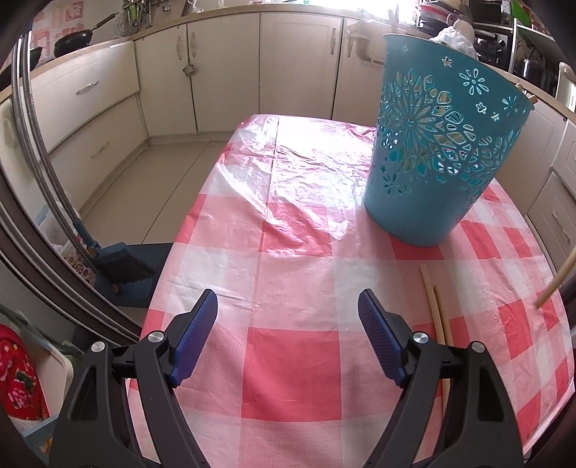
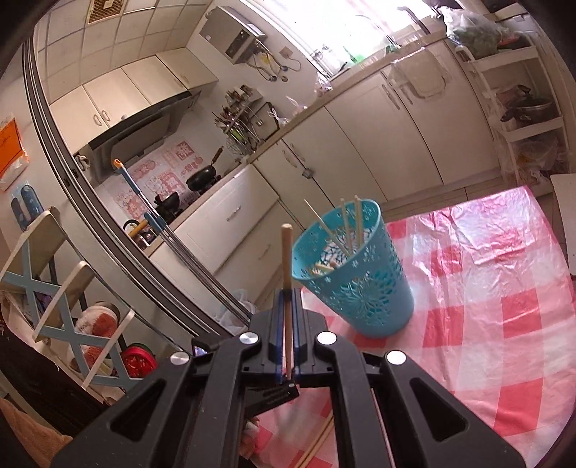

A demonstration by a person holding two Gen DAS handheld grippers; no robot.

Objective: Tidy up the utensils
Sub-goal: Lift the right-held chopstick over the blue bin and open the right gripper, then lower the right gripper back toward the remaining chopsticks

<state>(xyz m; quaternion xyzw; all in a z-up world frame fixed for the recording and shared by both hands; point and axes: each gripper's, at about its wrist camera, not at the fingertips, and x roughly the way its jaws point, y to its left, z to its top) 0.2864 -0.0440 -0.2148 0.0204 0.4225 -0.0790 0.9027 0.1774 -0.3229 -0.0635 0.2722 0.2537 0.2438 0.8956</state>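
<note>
Right tool (image 2: 287, 298) grips one chopstick (image 2: 286, 259); three (upright) fill one basket (image 2: 354, 284).

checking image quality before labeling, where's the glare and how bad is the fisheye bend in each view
Left wrist view: window glare washes out the far tablecloth, and the cabinets bow. Right wrist view: the window is blown out, the door frame curves, yet the chopstick and basket stay sharp.
</note>
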